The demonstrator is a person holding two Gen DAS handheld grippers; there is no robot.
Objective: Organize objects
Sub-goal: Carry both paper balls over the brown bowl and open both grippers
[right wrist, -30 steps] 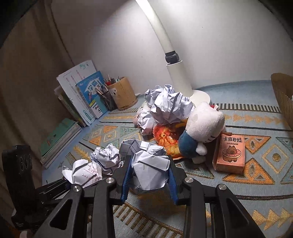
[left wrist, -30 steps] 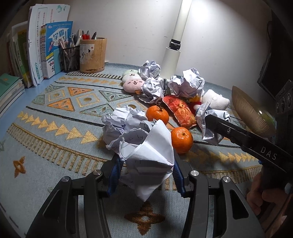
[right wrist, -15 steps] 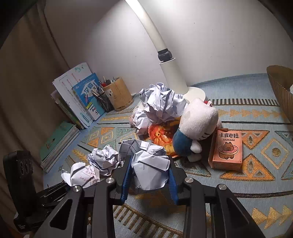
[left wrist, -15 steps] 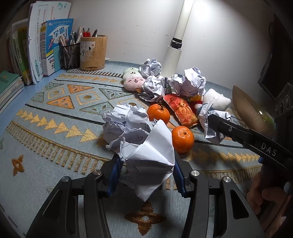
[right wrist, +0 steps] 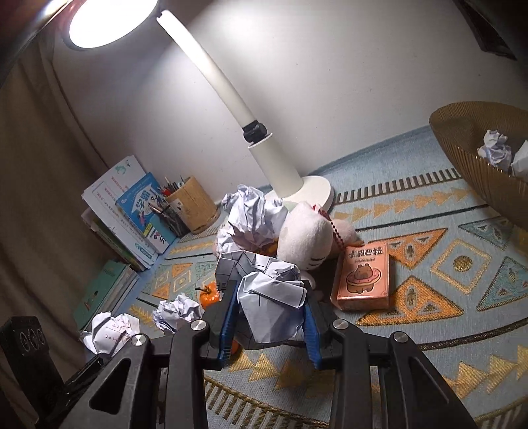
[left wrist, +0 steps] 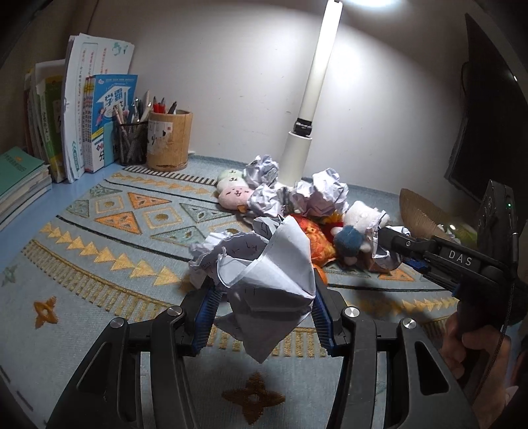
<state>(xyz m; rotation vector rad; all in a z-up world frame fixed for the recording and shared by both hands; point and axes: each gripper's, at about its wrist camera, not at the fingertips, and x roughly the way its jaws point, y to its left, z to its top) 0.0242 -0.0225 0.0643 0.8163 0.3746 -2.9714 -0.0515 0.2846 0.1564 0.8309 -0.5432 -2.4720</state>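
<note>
Left gripper (left wrist: 264,310) clenched on a crumpled paper ball (left wrist: 264,280). Right gripper (right wrist: 269,318) grasping a second paper wad (right wrist: 267,293); a pink box (right wrist: 363,280) lies just to its right.

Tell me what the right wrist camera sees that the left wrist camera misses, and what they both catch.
Only the right wrist view shows the lamp head, the orange snack box, and crumpled paper inside the woven basket; its right claw is shut on a paper ball. Only the left wrist view shows the pink plush face, the dark monitor and a hand; its left claw is shut on another paper wad. Both show the lamp post, bamboo pen cup, books, and patterned mat.
</note>
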